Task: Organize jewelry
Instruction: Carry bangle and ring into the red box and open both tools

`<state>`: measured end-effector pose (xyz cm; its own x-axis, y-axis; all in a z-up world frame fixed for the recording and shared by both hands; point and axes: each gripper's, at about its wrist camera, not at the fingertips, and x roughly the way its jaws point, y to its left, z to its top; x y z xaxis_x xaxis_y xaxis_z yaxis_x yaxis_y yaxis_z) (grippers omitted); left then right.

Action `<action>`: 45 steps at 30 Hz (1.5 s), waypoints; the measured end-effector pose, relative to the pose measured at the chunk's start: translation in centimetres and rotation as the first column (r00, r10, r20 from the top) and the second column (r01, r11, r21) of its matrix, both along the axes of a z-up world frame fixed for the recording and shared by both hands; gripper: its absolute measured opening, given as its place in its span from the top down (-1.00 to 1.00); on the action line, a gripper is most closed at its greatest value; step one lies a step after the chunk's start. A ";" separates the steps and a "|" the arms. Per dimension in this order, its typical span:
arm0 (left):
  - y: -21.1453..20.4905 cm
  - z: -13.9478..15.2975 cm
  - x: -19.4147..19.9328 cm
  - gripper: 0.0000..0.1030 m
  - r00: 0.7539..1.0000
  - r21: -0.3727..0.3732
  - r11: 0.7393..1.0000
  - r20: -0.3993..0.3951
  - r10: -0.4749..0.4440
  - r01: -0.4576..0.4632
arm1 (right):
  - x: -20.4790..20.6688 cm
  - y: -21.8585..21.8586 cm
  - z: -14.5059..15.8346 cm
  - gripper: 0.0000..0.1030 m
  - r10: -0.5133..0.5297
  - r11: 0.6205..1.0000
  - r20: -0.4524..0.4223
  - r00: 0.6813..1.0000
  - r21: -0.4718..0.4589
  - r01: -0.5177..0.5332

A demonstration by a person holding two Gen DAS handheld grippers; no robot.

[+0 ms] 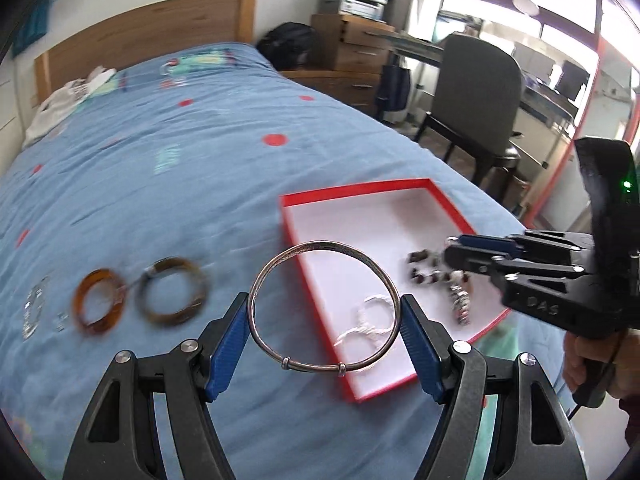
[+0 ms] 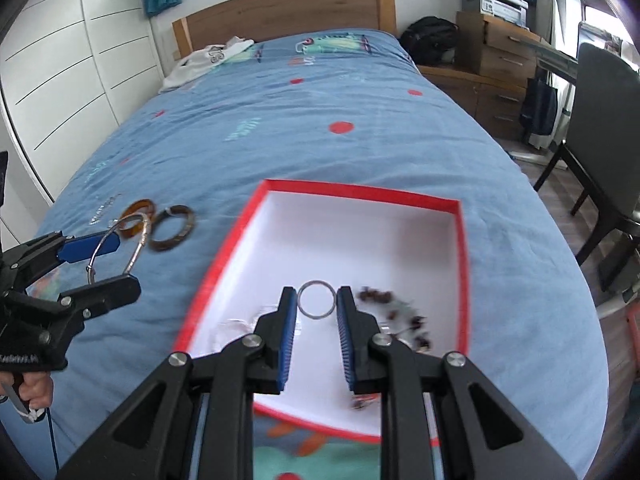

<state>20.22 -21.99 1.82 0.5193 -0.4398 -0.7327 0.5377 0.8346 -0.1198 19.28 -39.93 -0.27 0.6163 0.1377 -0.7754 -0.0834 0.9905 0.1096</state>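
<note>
Left wrist view: the left gripper (image 1: 324, 334) clamps one silver bangle (image 1: 323, 307) between wide-set fingers above the bed (image 1: 180, 184); two amber bangles (image 1: 138, 300) lie beside one red tray (image 1: 360, 194). Right wrist view: the right gripper (image 2: 317, 306) pinches one small ring (image 2: 317, 300) between nearly closed fingers above the tray, which holds one bead strand (image 2: 394, 312).

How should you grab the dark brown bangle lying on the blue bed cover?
The dark brown bangle lies flat, so probably come from straight above and pinch its band, one finger inside the hole and one outside. Choose the side away from the orange bangle, which sits close beside it.
</note>
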 end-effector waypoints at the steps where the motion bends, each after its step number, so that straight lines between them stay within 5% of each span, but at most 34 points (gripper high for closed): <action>1: -1.2 -0.3 0.1 -0.40 1.000 0.009 1.000 -0.002 -0.016 0.016 | 0.2 -0.5 -0.3 0.62 0.001 1.000 -0.005 1.000 0.003 -0.001; 20: -6.6 -5.4 0.5 -0.39 0.994 0.111 0.990 -0.075 -0.075 0.083 | 2.4 -2.6 -5.5 0.62 0.153 0.988 -0.103 0.983 -0.015 -0.156; 36: -7.3 -6.8 -0.8 -0.39 0.989 0.223 0.964 -0.017 -0.146 0.146 | 2.7 -1.7 -6.0 0.61 0.200 0.977 -0.134 0.971 -0.051 -0.208; 45: -7.4 -7.9 0.1 -0.24 0.986 0.196 0.967 -0.062 -0.155 0.165 | 2.9 -1.9 -5.5 0.60 0.182 0.981 -0.123 0.975 -0.040 -0.189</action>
